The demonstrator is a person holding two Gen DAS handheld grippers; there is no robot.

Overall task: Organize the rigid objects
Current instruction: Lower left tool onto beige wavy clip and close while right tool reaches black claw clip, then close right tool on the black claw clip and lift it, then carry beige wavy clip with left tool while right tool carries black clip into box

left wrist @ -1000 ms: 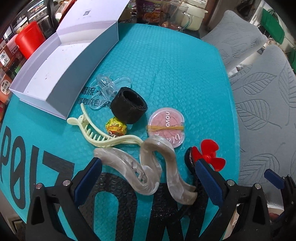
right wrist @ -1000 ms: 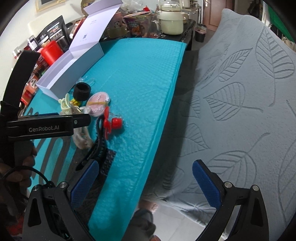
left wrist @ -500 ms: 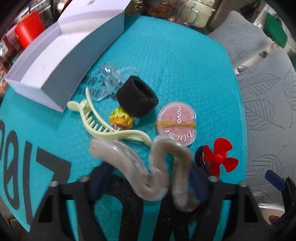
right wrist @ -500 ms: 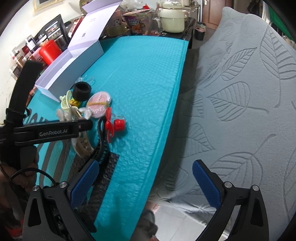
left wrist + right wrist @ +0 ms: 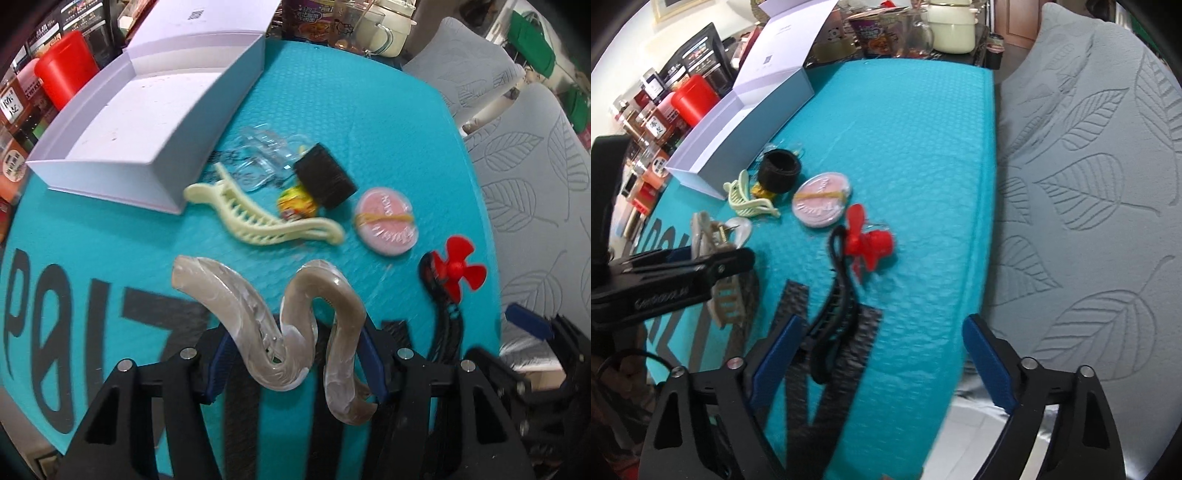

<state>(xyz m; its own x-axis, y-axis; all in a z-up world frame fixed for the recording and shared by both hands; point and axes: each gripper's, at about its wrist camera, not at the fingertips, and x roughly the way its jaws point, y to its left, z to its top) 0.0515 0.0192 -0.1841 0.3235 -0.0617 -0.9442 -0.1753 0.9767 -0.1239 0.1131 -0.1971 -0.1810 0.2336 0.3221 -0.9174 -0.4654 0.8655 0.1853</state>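
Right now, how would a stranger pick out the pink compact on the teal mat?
Start at the white box on the teal mat. Past the black ring beside it lies the compact: the only flat pink disc, with a yellow band across it.

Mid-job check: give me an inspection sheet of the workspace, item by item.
Surface: teal mat with black lettering.
Job's things: marbled wavy clip between the left gripper's fingers; cream clip, black roll, pink compact, red fan, yellow candy and clear clip on the mat; white box open, nothing seen inside.
Clutter: red canister, jars and a cream pot behind the mat.
Grippers: left gripper just closed onto the marbled clip; right gripper open, closing, over the fan's cord.
Cables: black cord from the fan.
Surroundings: grey leaf-pattern cushions.
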